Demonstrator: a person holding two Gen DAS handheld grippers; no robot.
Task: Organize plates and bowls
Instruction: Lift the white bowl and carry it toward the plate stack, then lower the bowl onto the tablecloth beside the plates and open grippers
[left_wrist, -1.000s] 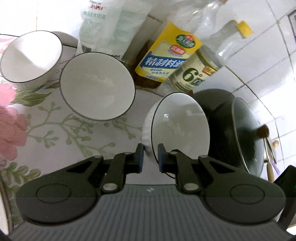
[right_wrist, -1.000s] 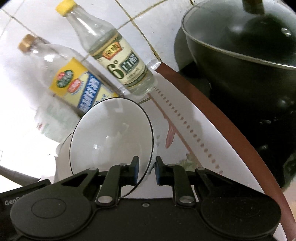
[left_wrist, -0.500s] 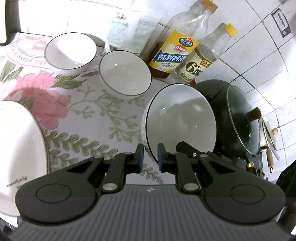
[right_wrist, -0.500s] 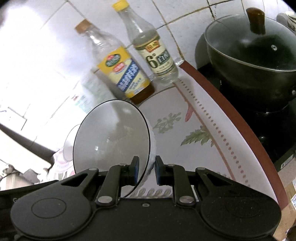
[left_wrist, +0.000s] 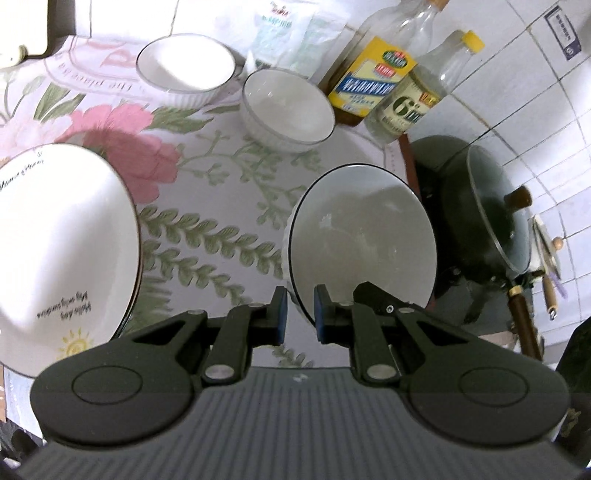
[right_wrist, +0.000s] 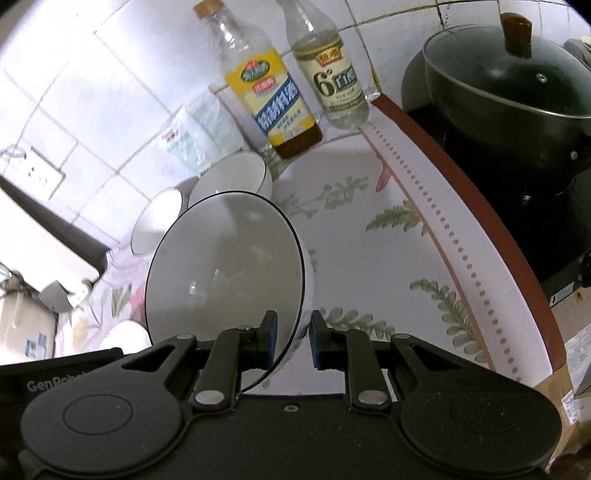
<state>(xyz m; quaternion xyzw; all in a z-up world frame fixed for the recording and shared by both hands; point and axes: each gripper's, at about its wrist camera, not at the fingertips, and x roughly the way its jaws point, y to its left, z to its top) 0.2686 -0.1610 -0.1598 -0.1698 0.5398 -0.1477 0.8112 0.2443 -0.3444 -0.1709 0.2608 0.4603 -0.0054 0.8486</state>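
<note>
My left gripper (left_wrist: 298, 309) is shut on the rim of a white bowl (left_wrist: 364, 236) with a dark edge, held tilted above the floral tablecloth. My right gripper (right_wrist: 291, 338) is shut on the rim of the same kind of bowl (right_wrist: 225, 266); the right gripper's tip (left_wrist: 376, 295) shows on the bowl in the left wrist view. Two more white bowls (left_wrist: 288, 107) (left_wrist: 184, 68) sit at the back of the table. A large white plate (left_wrist: 62, 254) with printed writing lies at the left.
Two bottles (left_wrist: 373, 77) (left_wrist: 417, 99) and a white bag (left_wrist: 288, 29) stand against the tiled wall. A black lidded pot (left_wrist: 491, 218) sits on the stove to the right, past the table's brown edge (right_wrist: 461, 177). The bowls at the back also show in the right wrist view (right_wrist: 236, 177).
Both grippers have lifted and pulled back with the bowl, away from the bottles. The large plate at the left has come further into the left wrist view.
</note>
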